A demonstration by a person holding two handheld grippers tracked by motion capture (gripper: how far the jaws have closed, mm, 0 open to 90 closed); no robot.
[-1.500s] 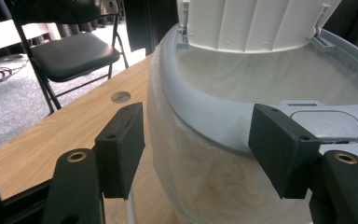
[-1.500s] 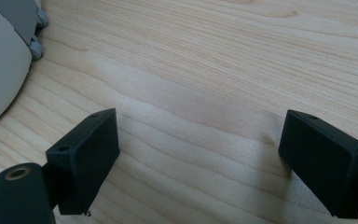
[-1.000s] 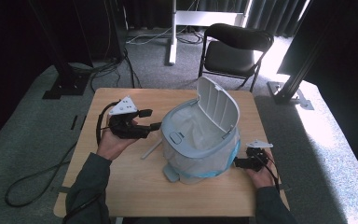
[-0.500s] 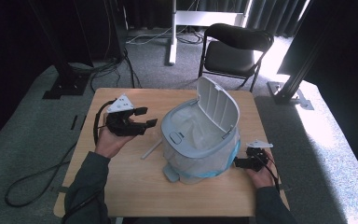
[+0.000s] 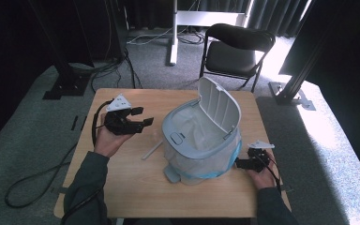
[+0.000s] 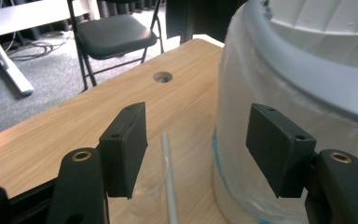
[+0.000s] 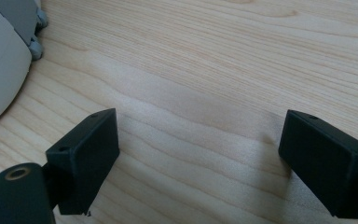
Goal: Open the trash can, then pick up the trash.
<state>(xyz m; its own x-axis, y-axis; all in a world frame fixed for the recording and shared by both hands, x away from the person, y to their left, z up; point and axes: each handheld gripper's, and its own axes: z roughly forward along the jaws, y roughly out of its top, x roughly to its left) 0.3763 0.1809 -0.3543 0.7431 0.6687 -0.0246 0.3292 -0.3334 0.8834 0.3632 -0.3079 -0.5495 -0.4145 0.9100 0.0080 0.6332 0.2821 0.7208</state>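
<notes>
Two light things lie just below and ahead of the left hand-held gripper (image 5: 140, 117), whose jaws stand wide and empty: a clear cup (image 6: 150, 186) and a straw (image 6: 168, 177) on the table (image 5: 122, 187), beside the lined bin (image 5: 201, 140). The thin cup would likely crush; grip gently at mid-wall. The right hand-held gripper (image 7: 198, 158) rests wide over bare wood.

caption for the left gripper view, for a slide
Open left gripper over a clear cup and straw beside a lined bin.
</notes>
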